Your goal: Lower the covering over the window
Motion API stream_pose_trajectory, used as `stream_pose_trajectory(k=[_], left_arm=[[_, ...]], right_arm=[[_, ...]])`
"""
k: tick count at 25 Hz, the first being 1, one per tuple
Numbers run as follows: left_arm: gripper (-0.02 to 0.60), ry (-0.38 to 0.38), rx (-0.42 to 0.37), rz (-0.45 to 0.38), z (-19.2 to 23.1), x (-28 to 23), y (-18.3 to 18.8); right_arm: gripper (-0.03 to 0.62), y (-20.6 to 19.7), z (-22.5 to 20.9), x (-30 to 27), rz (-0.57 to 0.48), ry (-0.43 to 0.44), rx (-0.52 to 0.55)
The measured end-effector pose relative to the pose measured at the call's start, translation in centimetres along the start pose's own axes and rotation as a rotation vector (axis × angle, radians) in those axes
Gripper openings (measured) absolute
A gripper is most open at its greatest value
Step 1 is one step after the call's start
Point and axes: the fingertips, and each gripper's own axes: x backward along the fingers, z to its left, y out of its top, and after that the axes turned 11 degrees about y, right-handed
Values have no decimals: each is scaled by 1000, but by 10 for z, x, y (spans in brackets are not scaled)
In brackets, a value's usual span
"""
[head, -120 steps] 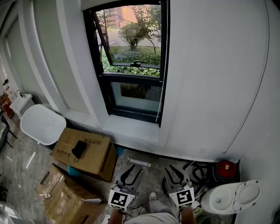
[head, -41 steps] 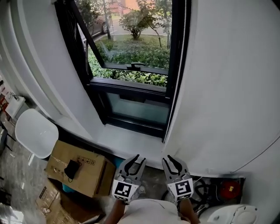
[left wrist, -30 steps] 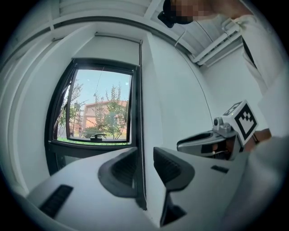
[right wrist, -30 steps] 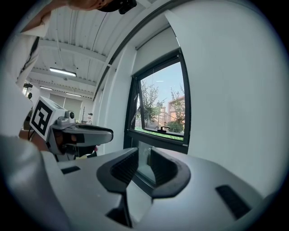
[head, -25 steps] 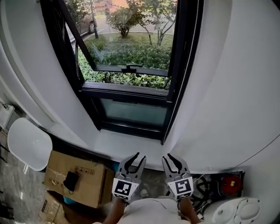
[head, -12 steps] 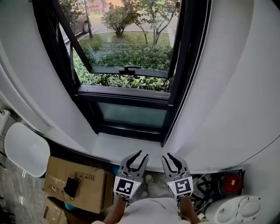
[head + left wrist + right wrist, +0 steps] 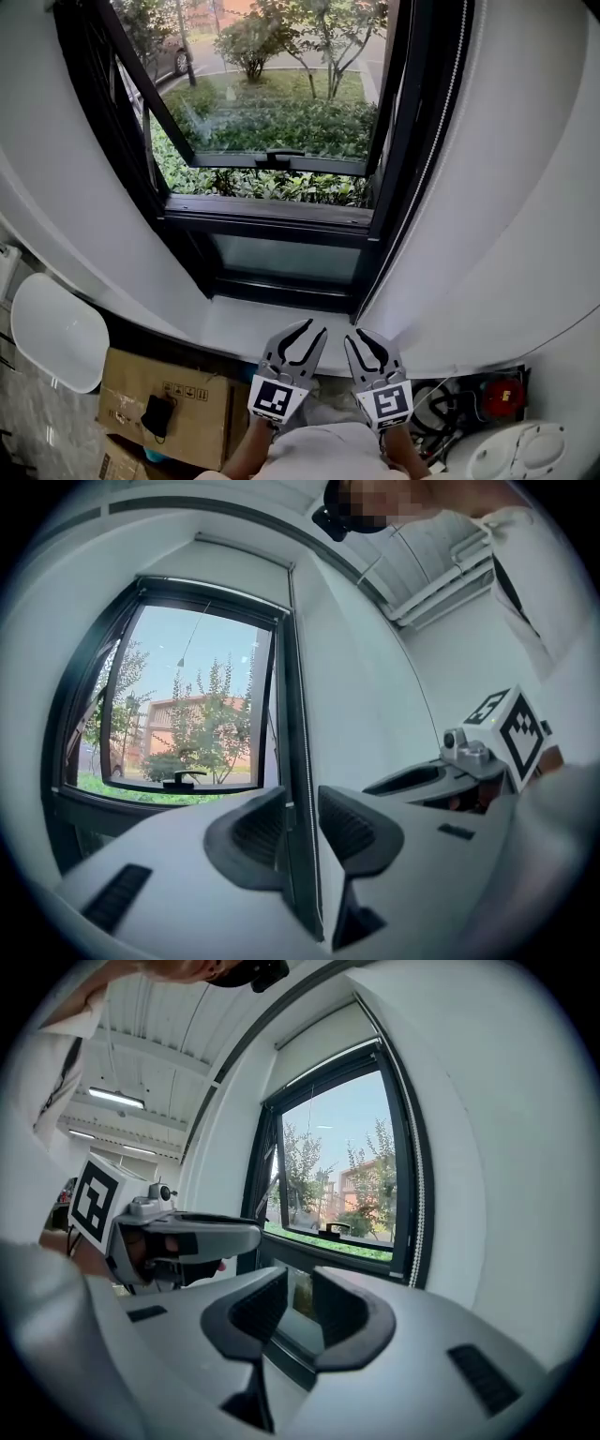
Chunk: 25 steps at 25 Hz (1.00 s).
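Blind (image 7: 317, 1040): drawn up at the top of the window (image 7: 281, 122), high above and ahead of both tongs. Bead chain (image 7: 441, 131) hangs along the right frame, ahead-right of the right tongs (image 7: 356, 335), not touched. Left tongs (image 7: 314, 328) just beside them, near the sill (image 7: 244, 323) edge. Both pairs part-open, nothing gripped.

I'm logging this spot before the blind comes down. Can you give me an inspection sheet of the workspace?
Surface: white sill, bare.
Job's things: window uncovered, sash tilted open; bead chain hangs at its right.
Clutter: cardboard box, white chair on the floor, left.
Grippers: left gripper and right gripper both open, empty, below the sill.
Cables: black coils on floor, right.
Surroundings: white walls; shrubs outside.
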Motion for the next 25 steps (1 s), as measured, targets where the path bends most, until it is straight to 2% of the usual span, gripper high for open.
stream_pose_trajectory(k=[12,15,25], left_arm=[[114,-99,-21,-5,32,-75,-3],[114,-129,-34,-17,33,-92,0],[114,-251,-19,7,15,-145,-9]], right_arm=[[80,25,-48,-59,-66,-78,17],[80,32,-63,-63,-73,-127,59],[80,25,-107,-68,-58,-234,24]])
